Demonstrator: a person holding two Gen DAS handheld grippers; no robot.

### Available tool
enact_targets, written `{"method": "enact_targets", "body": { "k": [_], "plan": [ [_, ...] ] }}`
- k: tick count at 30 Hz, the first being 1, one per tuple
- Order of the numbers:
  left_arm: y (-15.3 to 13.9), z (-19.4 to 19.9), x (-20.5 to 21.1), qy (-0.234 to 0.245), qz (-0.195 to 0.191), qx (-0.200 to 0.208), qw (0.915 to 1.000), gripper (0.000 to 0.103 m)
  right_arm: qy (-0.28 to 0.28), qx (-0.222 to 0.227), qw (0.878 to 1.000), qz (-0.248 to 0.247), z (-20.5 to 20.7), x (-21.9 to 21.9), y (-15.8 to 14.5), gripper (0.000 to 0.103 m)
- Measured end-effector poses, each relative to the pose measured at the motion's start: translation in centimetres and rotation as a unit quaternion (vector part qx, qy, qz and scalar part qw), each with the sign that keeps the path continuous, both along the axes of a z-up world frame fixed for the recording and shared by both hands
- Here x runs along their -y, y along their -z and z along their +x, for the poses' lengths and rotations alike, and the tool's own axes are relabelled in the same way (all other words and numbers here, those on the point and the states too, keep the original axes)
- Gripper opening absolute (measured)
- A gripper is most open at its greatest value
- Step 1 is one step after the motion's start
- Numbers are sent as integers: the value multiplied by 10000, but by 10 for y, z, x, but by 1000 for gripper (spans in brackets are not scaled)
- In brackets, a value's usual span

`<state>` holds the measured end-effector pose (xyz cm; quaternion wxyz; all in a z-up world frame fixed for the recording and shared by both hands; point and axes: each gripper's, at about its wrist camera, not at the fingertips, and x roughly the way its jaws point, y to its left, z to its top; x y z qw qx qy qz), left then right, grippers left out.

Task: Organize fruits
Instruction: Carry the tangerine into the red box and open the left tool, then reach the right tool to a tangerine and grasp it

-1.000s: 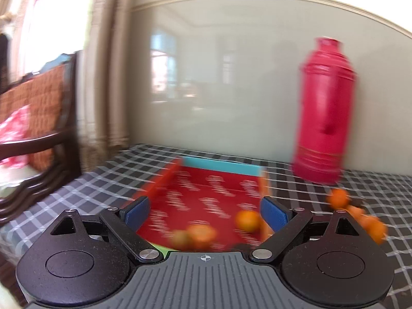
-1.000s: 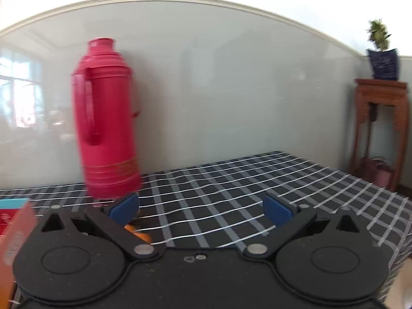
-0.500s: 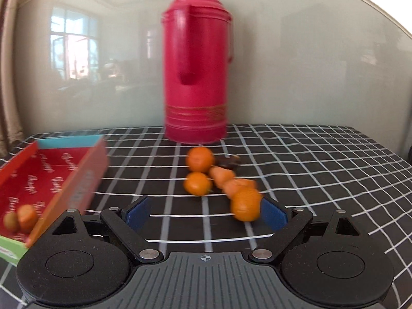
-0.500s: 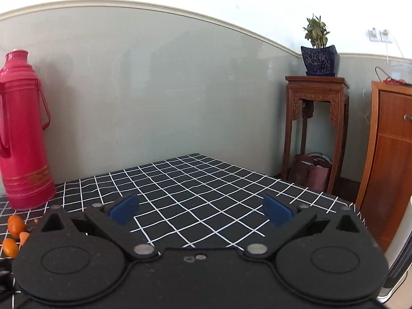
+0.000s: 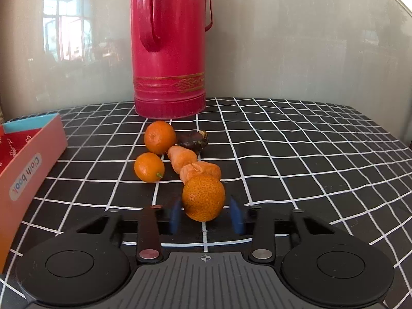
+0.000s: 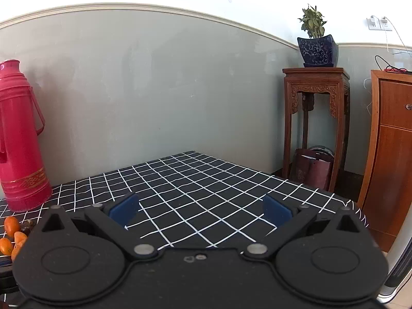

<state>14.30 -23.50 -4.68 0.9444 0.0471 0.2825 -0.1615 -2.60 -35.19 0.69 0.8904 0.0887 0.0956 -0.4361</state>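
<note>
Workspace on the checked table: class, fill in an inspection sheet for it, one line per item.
Surface: black checked tablecloth, flat.
Job's things: nearest orange, more small fruits behind it; red box at left.
Clutter: red thermos.
Grippers: left gripper has just been closing, nearest orange between its pads, contact unclear; right gripper open, empty.
Cables: wires at wall sockets.
Surroundings: potted plant on wooden stand, cabinet.

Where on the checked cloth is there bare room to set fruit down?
The cloth is bare right of the fruit cluster, out to the table's far edge. A narrower bare strip lies between the box and the cluster. It is crowded in front of the flask, where the fruit bunches together.
</note>
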Motion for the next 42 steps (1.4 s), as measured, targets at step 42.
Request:
{"method": "enact_targets", "body": {
  "k": [42],
  "plan": [
    [-34,19,-238,-2753,180,362,9605,37,-1809,-122,9834,-89,76,-108,-1,97]
  ]
}}
